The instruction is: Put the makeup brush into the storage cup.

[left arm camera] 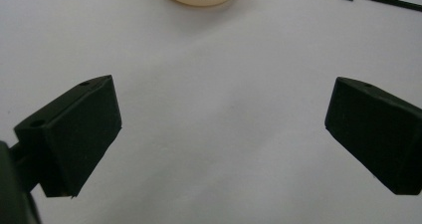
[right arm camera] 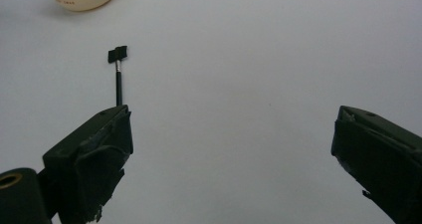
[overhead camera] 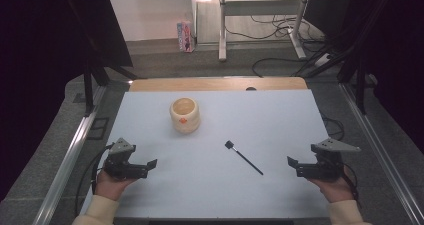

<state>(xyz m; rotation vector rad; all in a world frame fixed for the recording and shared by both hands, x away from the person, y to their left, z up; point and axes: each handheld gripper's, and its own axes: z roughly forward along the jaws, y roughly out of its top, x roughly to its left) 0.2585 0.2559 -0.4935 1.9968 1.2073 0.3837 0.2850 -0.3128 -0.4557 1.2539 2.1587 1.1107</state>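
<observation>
A pale grey bench (overhead camera: pixel 280 120) carries a cream-coloured cup (overhead camera: pixel 185 114) standing upright toward its far left, its mouth facing up and an orange mark on its near side. Nearer the person, the left gripper (overhead camera: pixel 152 163) and the right gripper (overhead camera: pixel 291 161) rest low at opposite edges, well apart, each held in a hand with jaws spread wide and nothing between them. Between the two grippers, closer to the right one, a slim black brush (overhead camera: pixel 243 157) lies flat and diagonal, its small square head pointing toward the cup.
</observation>
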